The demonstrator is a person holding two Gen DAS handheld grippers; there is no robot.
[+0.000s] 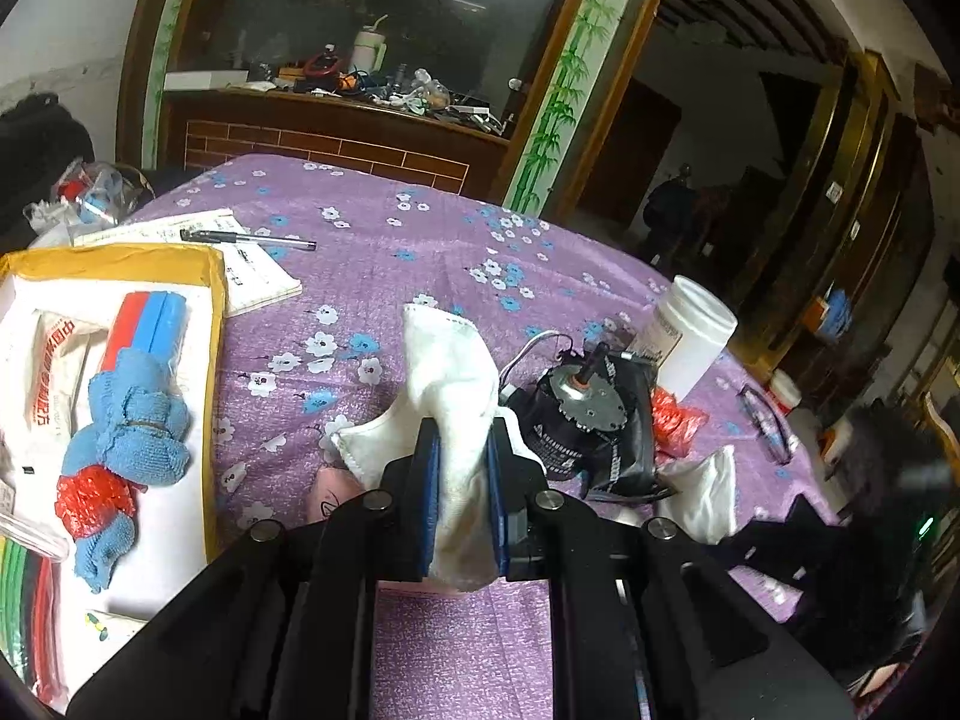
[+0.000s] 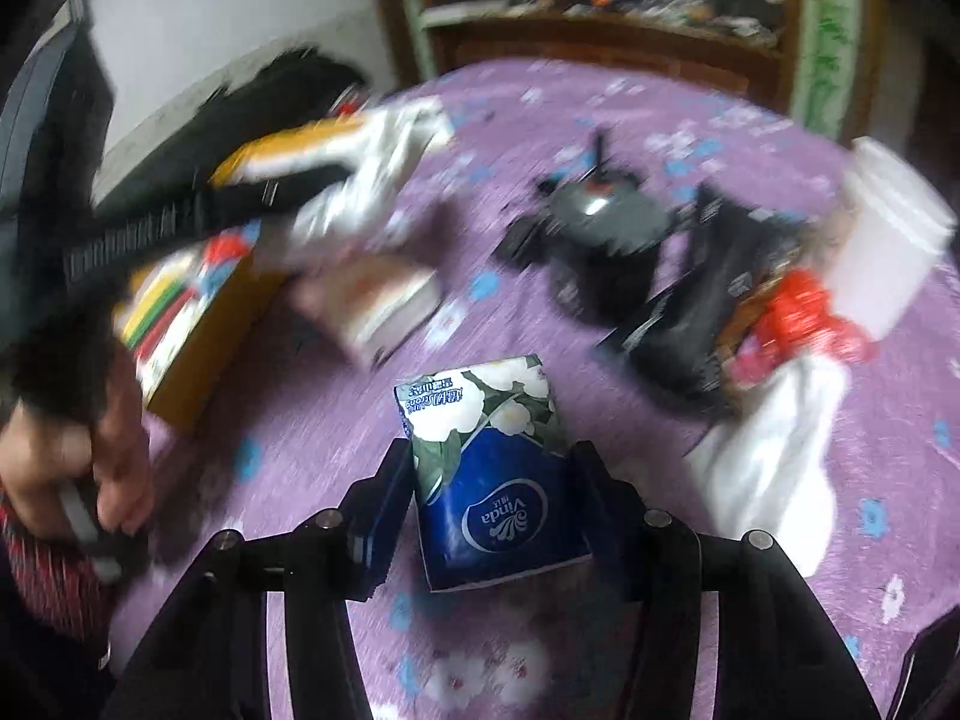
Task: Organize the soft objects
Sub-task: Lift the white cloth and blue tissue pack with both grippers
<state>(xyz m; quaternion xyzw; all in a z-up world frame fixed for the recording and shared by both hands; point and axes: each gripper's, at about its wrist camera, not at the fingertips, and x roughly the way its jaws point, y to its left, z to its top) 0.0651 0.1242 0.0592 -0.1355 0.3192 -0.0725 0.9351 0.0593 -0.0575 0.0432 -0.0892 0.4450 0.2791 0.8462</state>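
A round table with a purple flowery cloth (image 1: pixel 384 252) is full of stuff, some soft and some hard. The job is to sort out the soft things.

The left gripper (image 1: pixel 461 480) has its blue pads squeezed tight on a white cloth (image 1: pixel 447 372). The cloth is squashed thin between them, and its top end stands up past the tips and flops a little. I think it is held by its middle so it will not slip out while it is carried.

The right gripper (image 2: pixel 489 480) points down at a blue tissue pack (image 2: pixel 492 474) with white flowers on it. The pack sits between the two fingers, about halfway open. They are right by its sides. That picture is blurry, so I cannot tell if they press it yet or just sit next to it. The pack looks squishy, so it needs only a soft squeeze.

On the left of the table is a yellow box (image 1: pixel 213 300). Inside lies a blue knitted sock bundle (image 1: pixel 129 420) with a bit of red net around it. Soft things seem to go there, so I guess the cloth goes there too.

The hard things are on the other side: a small motor (image 1: pixel 576 402) on a black bag, a white tub (image 1: pixel 690 336), and another white cloth (image 1: pixel 708 498) lying flat close by. A pen (image 1: pixel 246 238) rests on some papers behind the box.

A hand (image 2: pixel 78 468) shows at the left edge of the right camera, holding the other gripper's handle.
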